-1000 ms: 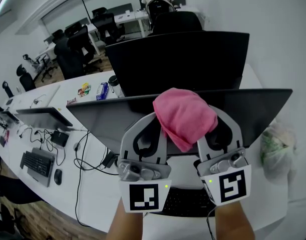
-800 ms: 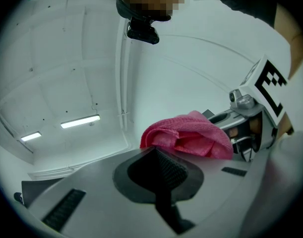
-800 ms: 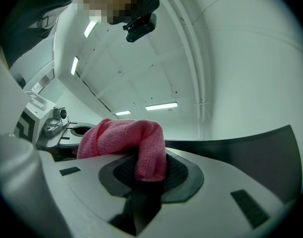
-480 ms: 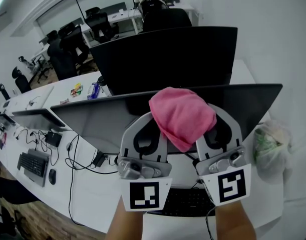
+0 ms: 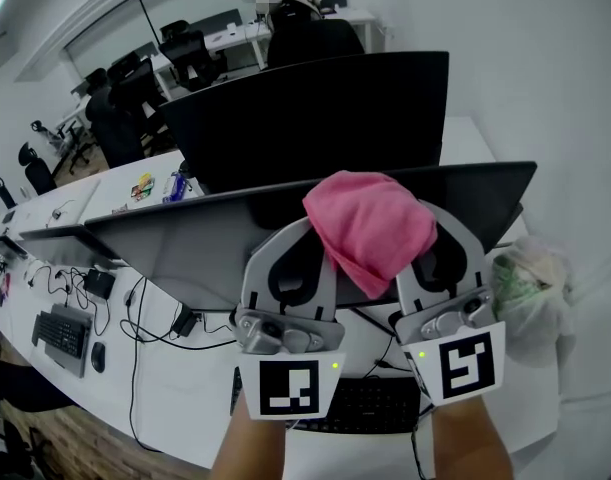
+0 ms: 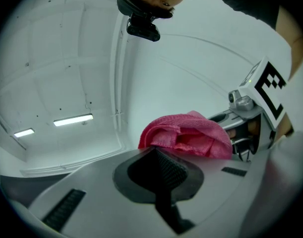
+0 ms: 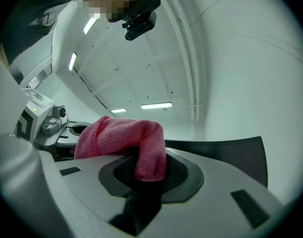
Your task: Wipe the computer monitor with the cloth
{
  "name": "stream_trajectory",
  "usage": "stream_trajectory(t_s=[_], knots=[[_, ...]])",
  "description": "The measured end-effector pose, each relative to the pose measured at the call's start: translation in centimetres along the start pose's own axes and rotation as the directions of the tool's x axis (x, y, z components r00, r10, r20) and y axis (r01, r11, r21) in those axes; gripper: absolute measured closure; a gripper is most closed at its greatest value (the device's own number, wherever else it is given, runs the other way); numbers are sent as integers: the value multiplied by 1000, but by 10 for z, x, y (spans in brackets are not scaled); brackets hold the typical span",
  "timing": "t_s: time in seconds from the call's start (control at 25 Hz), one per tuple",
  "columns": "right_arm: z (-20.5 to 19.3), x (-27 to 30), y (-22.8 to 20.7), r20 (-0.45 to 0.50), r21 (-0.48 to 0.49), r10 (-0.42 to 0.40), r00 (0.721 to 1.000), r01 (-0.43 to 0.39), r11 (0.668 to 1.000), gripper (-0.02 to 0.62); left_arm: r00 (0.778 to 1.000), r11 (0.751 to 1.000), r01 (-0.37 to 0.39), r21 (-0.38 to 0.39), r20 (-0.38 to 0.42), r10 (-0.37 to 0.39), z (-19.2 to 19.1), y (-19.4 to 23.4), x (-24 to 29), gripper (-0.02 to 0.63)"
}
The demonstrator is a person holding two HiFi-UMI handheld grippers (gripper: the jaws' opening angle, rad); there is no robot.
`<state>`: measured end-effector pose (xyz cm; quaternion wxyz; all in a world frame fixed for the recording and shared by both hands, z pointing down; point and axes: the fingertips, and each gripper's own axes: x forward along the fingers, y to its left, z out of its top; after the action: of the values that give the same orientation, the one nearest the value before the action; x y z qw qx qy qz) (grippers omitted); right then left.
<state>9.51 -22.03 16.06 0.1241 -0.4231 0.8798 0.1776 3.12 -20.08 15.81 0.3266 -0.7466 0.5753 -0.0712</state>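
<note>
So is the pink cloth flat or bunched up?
Bunched up: the pink fuzzy cloth is a folded lump, one corner pinched in the right tongs.

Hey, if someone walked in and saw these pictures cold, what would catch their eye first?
The pink cloth, bunched at the tips of the left gripper and right gripper, sits dead centre in the head view. Just behind it runs the top edge of a wide dark monitor, with a second black monitor beyond it, on a long white desk.

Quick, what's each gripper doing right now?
Left gripper: jaws together, nothing visibly between them; pink cloth lies at their tip.
Right gripper: jaws shut on the pink cloth.
</note>
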Motion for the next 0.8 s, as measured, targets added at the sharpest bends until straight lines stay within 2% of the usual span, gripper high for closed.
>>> stream_trajectory(t_s=[0.8], knots=[[-6, -33, -71, -23, -65, -47, 999, 46, 997, 488, 997, 998, 56, -23, 50, -54, 36, -58, 43, 601]])
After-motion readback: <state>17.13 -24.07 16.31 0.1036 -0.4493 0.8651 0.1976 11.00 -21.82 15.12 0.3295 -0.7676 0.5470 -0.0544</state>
